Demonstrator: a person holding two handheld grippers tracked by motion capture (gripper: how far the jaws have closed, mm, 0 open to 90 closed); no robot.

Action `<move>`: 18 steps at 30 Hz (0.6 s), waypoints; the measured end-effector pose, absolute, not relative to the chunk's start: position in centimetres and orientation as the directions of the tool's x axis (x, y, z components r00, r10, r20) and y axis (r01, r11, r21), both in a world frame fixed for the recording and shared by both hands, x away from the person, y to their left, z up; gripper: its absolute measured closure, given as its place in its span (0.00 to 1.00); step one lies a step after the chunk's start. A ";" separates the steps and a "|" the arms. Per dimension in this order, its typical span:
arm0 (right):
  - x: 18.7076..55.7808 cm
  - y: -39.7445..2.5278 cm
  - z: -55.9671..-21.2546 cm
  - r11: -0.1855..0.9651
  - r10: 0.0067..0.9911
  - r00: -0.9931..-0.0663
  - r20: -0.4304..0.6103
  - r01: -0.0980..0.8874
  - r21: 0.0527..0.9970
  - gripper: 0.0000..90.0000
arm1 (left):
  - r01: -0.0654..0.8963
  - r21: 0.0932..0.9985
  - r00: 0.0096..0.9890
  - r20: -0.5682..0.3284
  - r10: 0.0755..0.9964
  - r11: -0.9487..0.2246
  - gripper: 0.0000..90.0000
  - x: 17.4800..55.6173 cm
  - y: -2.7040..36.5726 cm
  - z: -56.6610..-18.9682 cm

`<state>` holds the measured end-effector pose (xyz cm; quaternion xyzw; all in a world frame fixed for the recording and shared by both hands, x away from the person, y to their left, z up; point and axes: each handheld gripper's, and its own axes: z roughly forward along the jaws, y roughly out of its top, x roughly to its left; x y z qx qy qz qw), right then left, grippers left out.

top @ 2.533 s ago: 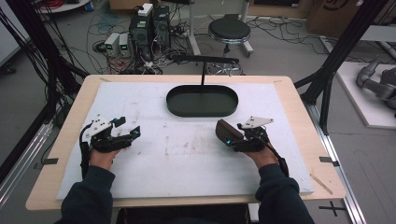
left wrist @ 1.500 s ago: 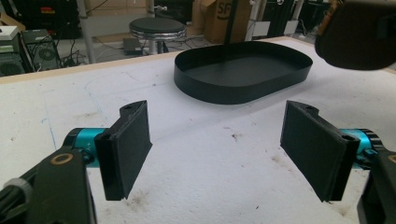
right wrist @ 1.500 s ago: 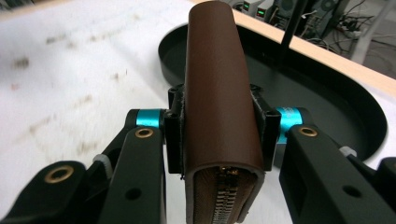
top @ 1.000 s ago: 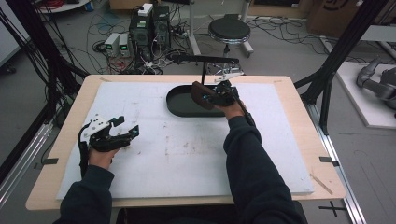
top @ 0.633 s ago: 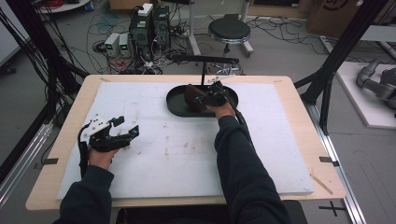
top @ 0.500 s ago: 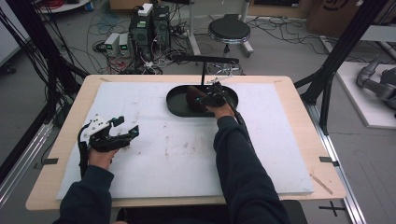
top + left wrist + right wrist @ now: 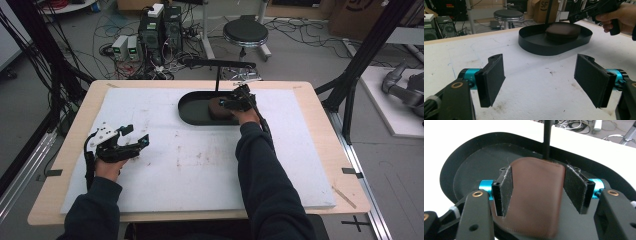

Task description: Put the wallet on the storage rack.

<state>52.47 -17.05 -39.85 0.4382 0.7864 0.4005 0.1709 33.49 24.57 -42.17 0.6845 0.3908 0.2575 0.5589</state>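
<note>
left tool (image 7: 134,141): rested on the white tabletop (image 7: 200,165), jaws spread wide, nothing held | right tool (image 7: 539,192): held over the black tray (image 7: 192,107), jaws clamped on the brown pouch (image 7: 536,202) | pouch: seen inside the tray, by the thin black post (image 7: 546,138)

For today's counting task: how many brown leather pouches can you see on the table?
1. The brown pouch lies in the black oval tray at the table's far side, between the jaws of the right gripper.
</note>
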 end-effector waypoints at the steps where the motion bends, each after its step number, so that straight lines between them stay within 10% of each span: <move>1: 52.4 -17.3 -39.7 0.294 0.827 -0.557 0.080 0.549 0.782 0.46 | 0.248 0.966 0.561 -0.087 0.823 -0.068 0.27 33.5 24.6 -42.2; 18: 44.3 -22.9 -35.0 0.412 0.756 -0.652 -0.058 0.405 0.816 0.26 | 0.246 0.968 0.571 -0.111 0.813 -0.041 0.23 33.6 24.6 -42.2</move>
